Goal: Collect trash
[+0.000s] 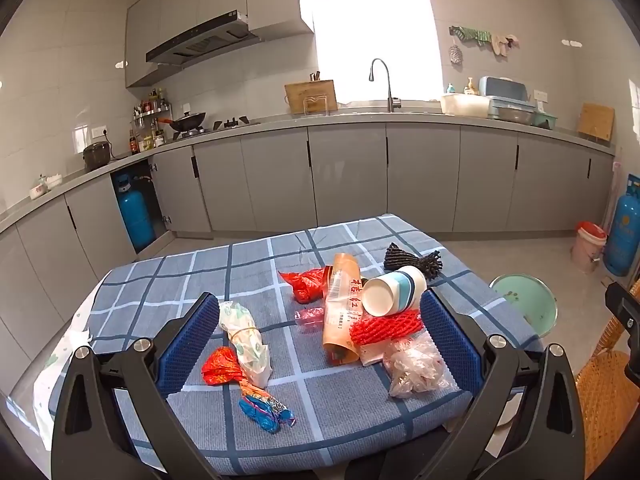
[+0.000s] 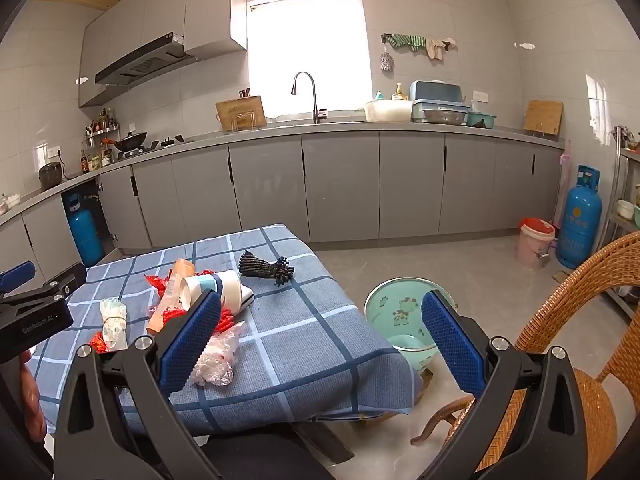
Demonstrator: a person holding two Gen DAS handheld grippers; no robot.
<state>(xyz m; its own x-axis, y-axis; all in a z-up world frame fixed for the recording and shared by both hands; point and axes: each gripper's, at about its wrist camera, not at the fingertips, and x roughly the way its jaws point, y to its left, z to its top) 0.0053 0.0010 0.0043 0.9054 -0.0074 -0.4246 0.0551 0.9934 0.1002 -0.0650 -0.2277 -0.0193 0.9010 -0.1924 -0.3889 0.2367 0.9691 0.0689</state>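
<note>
Hovering with both tongs, left [image 1: 320,332] and right [image 2: 320,344], spread wide and empty, I judge collection not yet begun: litter around the tipped paper cup [image 1: 394,290] on the desk [image 1: 160,280] awaits a first pinch toward the green basin [image 2: 404,312] beside it.

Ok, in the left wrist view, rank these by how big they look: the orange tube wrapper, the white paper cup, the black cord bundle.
1. orange tube wrapper, clearly the longest.
2. white paper cup and black cord bundle look about alike; the bundle lies farther from the camera, so I won't rank those two.
</note>
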